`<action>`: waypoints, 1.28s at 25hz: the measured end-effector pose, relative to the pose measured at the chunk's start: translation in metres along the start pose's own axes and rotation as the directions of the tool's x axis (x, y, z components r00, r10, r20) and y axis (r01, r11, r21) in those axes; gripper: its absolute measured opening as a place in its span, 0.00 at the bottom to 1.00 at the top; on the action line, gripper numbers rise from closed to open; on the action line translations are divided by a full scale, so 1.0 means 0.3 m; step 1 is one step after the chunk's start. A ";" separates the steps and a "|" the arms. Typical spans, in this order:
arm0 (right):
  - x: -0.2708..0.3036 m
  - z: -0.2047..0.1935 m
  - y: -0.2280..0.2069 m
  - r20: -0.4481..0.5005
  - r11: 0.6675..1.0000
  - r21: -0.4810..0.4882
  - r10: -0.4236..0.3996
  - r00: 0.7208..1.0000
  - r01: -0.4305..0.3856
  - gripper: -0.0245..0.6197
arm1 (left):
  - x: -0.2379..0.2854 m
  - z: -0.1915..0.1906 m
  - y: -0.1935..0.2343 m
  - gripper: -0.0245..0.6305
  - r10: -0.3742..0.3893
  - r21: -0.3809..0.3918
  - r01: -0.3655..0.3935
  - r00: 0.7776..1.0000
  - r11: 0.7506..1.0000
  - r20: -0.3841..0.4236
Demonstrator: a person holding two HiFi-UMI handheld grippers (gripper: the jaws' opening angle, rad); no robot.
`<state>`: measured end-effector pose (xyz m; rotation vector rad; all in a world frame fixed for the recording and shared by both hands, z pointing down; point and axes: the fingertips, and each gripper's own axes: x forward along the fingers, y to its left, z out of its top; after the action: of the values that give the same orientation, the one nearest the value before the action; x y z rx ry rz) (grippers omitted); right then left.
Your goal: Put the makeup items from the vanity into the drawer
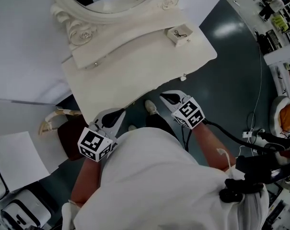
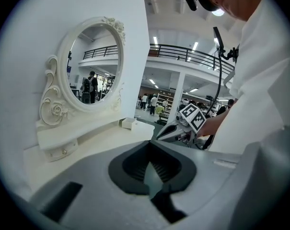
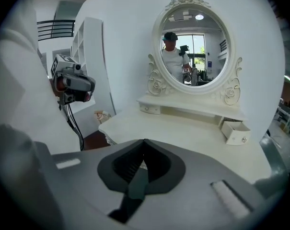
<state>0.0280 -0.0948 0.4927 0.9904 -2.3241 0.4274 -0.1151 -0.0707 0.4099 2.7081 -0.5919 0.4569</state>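
The white vanity [image 1: 135, 75] stands in front of me with its oval mirror [image 1: 111, 4] at the back. I see no loose makeup items on its top. A small white drawer [image 1: 179, 34] stands pulled out at the back right, also shown in the right gripper view [image 3: 236, 132]; something with dark marks lies in it. A second small drawer [image 3: 151, 109] at the left is shut. My left gripper [image 1: 120, 113] and right gripper [image 1: 164, 97] hover at the vanity's near edge, both shut and holding nothing. The left gripper [image 2: 148, 143] and right gripper [image 3: 144, 142] point at the tabletop.
A dark red stool [image 1: 70, 138] stands at the vanity's left near corner, beside a cream ornate piece [image 1: 51, 121]. The person's shoe [image 1: 151, 107] is under the near edge. Cables [image 1: 252, 128] and cluttered shelving [image 1: 279, 42] lie to the right.
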 end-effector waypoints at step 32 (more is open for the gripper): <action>-0.019 -0.022 0.435 0.034 0.991 -0.075 0.117 0.993 -0.114 0.04 | -0.170 -0.165 -0.157 0.04 0.002 -0.019 -0.002 1.000 1.000 0.015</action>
<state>-0.0624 -0.0004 0.4857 0.8399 -2.4219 0.3695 -0.1498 0.0062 0.4234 2.6951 -0.5998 0.4298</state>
